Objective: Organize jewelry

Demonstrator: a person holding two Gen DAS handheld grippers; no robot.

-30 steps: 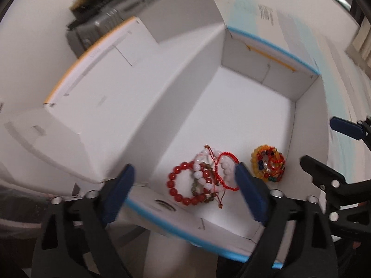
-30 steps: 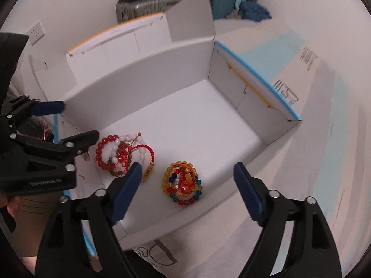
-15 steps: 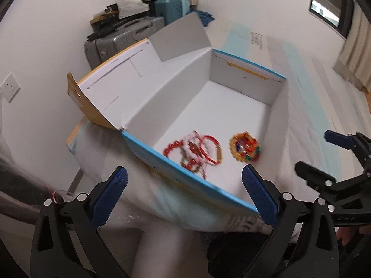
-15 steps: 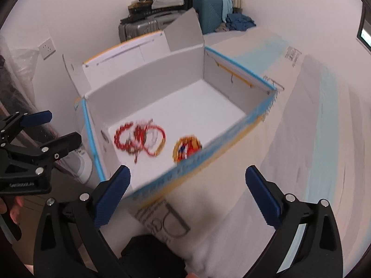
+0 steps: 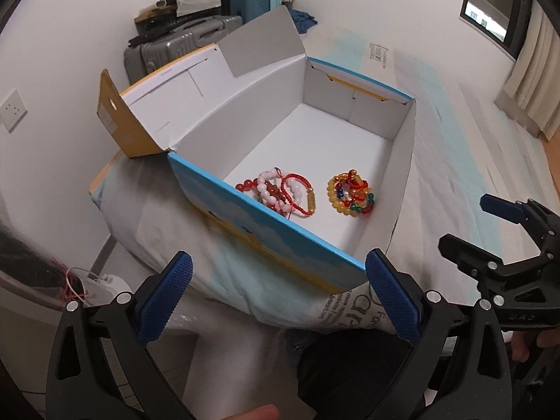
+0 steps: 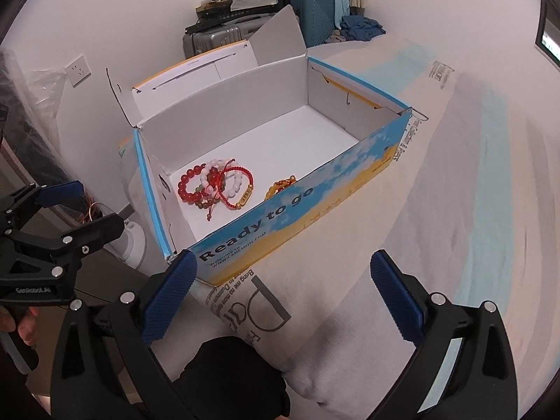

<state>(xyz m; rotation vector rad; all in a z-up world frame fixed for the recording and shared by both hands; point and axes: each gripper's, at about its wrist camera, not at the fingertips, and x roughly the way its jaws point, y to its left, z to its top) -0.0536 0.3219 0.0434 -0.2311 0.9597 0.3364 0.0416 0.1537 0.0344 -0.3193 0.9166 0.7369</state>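
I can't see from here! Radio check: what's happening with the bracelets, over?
Left gripper open, empty. Right gripper open, empty. Bracelet pile and amber bracelet lie inside the box. Nothing in the way.

Both grippers — left gripper (image 5: 278, 301), right gripper (image 6: 280, 301) — black frames, silver screws, textured blue pads.

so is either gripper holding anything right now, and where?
Nothing held. Left gripper and right gripper are both open and empty; the bracelets lie in the box.
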